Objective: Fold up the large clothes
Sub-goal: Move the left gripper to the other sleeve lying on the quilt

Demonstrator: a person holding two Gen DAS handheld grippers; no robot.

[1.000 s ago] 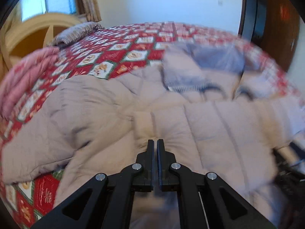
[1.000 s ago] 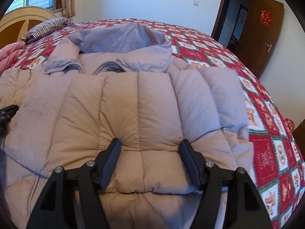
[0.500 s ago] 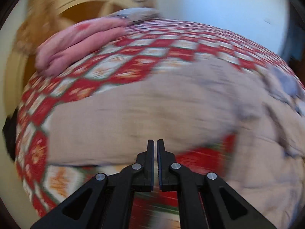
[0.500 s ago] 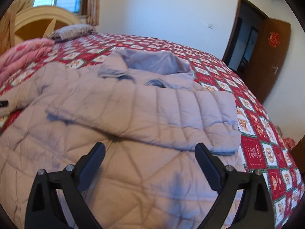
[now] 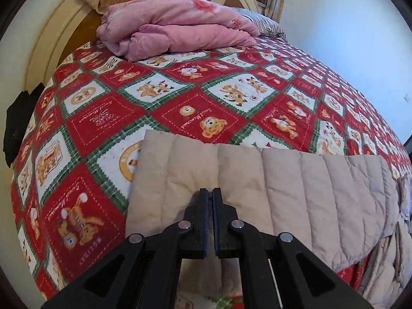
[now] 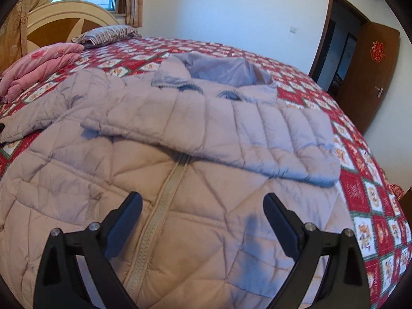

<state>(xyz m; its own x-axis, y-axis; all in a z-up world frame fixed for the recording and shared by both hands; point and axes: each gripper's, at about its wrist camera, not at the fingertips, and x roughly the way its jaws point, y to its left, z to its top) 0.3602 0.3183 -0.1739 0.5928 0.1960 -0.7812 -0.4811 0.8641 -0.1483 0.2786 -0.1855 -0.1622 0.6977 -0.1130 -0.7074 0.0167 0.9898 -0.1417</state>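
A beige quilted jacket (image 6: 180, 231) lies front up on the bed, zipper (image 6: 164, 195) closed and hood (image 6: 219, 67) at the far end. One sleeve (image 6: 257, 144) is folded across the chest. The other sleeve (image 5: 283, 180) stretches out flat over the bedspread, cuff end to the left. My left gripper (image 5: 212, 195) is shut, its tips on or just over this sleeve near the cuff; I cannot tell whether any fabric is pinched. My right gripper (image 6: 202, 197) stands wide open above the jacket's lower front, either side of the zipper, with nothing held.
A red patchwork bedspread (image 5: 206, 90) covers the bed. A folded pink quilt (image 5: 180, 28) and a striped pillow (image 6: 110, 32) lie by the headboard (image 5: 51, 38). A dark object (image 5: 18, 123) hangs past the bed's left edge. A brown door (image 6: 368, 77) stands open at right.
My left gripper, still shut, swept from the jacket's chest out to the stretched sleeve's cuff. My right gripper opened wide, left the folded sleeve on the chest and drew back.
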